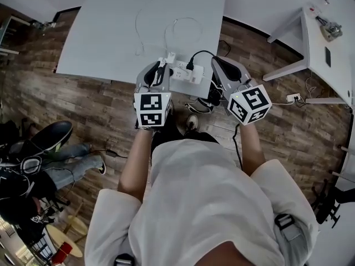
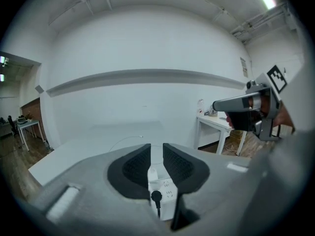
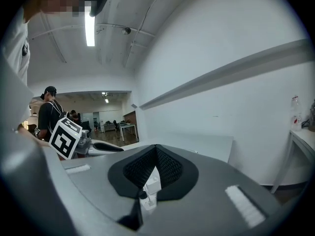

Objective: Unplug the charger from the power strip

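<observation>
Lying sockets-up, power strip (image 1: 186,74) runs along table (image 1: 111,37) edge.

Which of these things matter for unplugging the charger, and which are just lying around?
Job: power strip, white charger, its white cable.
Lying about: black plug, side table, person sitting nearby.

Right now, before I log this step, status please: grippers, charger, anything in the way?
Left hand-held gripper open over power strip. Right hand-held gripper shut beside it. Charger plugged in. Black plug beside charger.
</observation>
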`<move>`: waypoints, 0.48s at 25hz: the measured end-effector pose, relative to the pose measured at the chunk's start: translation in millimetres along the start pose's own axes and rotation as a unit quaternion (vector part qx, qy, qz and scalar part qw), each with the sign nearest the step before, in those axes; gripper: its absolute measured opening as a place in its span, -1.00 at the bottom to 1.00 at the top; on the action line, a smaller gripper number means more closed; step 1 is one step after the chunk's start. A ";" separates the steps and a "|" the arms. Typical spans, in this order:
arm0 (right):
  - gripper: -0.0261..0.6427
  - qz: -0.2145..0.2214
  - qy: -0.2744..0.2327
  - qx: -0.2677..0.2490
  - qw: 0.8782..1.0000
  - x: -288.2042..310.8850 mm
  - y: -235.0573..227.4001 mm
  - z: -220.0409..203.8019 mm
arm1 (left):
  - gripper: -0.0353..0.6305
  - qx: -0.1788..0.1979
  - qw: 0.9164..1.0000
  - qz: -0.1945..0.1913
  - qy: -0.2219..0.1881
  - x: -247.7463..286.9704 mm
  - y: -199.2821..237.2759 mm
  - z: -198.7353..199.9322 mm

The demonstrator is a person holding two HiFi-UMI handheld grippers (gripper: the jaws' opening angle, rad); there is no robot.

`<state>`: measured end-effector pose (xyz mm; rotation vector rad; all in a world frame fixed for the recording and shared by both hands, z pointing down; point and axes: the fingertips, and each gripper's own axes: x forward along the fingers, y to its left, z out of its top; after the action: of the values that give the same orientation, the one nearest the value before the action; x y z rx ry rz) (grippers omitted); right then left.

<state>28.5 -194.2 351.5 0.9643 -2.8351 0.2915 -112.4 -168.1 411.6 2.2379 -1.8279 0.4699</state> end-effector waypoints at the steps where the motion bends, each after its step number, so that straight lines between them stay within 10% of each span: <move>1: -0.92 -0.002 0.004 0.002 1.000 2.3 -3.1 -3.4 | -0.65 -0.001 1.000 -0.002 0.009 5.9 -0.7 -4.9; 12: -0.92 -0.013 0.054 0.039 0.998 34.8 -22.2 -57.1 | -0.48 -0.011 0.996 -0.034 0.085 60.8 5.8 -49.6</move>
<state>18.4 -219.1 416.6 0.9683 -2.7289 0.4396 -112.7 -206.6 480.1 2.1641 -1.6601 0.6034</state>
